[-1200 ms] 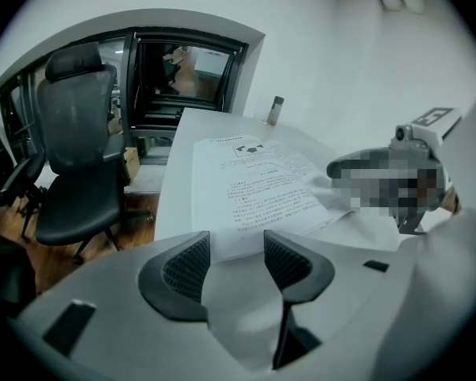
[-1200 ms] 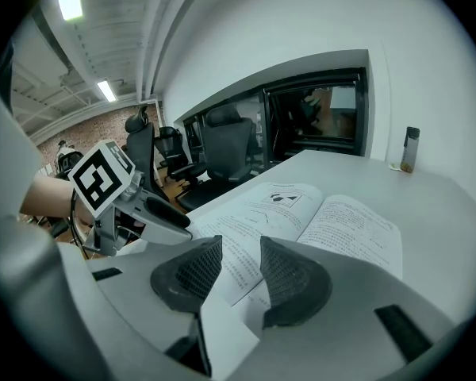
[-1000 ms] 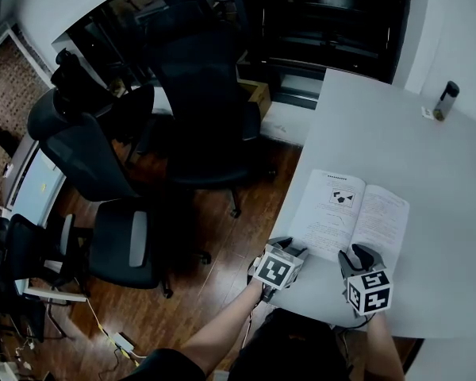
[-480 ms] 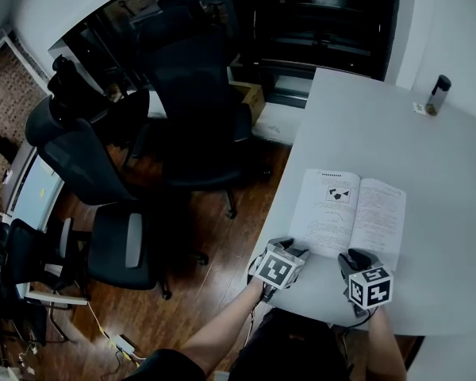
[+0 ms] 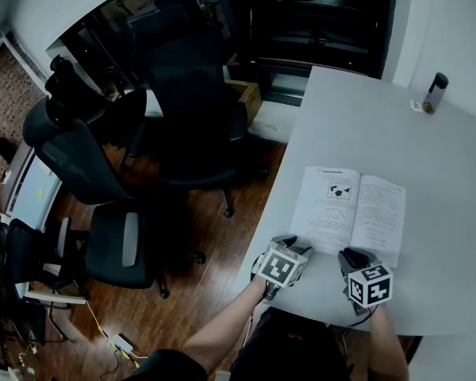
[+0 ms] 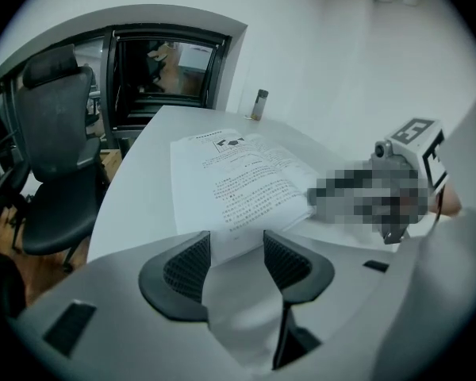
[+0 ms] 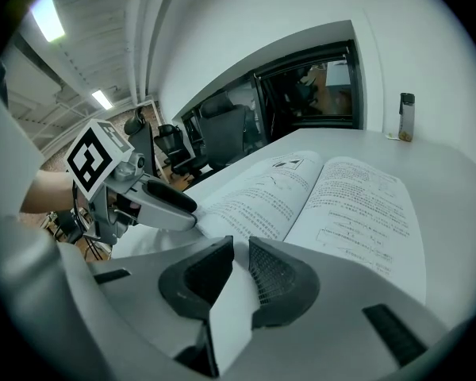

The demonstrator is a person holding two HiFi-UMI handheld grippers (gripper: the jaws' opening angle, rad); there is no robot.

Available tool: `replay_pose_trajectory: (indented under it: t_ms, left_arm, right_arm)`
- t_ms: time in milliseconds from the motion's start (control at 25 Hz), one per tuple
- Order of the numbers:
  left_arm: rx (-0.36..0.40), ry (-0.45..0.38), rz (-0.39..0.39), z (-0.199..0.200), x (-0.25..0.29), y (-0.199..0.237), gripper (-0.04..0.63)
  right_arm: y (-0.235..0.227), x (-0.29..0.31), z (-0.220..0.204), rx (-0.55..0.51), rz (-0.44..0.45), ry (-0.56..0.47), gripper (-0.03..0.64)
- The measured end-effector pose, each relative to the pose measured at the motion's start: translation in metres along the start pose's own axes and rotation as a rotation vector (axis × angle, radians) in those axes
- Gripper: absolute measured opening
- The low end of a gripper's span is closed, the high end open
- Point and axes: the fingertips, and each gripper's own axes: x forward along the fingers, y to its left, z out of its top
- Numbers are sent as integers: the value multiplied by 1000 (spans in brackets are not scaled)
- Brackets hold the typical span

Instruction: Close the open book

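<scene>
The open book (image 5: 349,213) lies flat on the white table (image 5: 428,157), printed pages up. My left gripper (image 5: 289,246) sits at the book's near left corner, jaws open, with that corner of the page (image 6: 222,240) reaching between the pads without being pressed. My right gripper (image 5: 354,255) is at the near edge, close to the spine. Its jaws have just been closing and now pinch the near edge of the book's pages (image 7: 239,252) between the pads. In the right gripper view the book (image 7: 333,197) spreads ahead, with the left gripper (image 7: 155,205) at its left.
A dark bottle (image 5: 433,94) stands at the table's far right corner, well beyond the book. Several black office chairs (image 5: 198,78) stand on the wooden floor left of the table. The table's left edge (image 5: 282,205) runs close beside the book.
The left gripper has edged in toward the book's near left corner. The right gripper has come down onto the near edge and its jaws have narrowed.
</scene>
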Motion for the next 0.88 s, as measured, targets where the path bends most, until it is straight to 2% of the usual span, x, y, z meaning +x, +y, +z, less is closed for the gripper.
replay_pose_trajectory:
  t_ms: [320, 440, 720, 880]
  left_arm:
    - [-8, -14, -26, 10, 9, -16, 193]
    - [-5, -15, -58, 15, 17, -32, 160]
    - [-5, -36, -123, 31, 34, -69, 156]
    - [-11, -77, -175, 46, 39, -91, 156]
  right_arm:
    - [-13, -8, -1, 41, 10, -23, 49]
    - [-18, -12, -2, 68, 13, -37, 37]
    - [-27, -20, -3, 101, 16, -59, 26]
    - [-42, -31, -7, 143, 3, -74, 23]
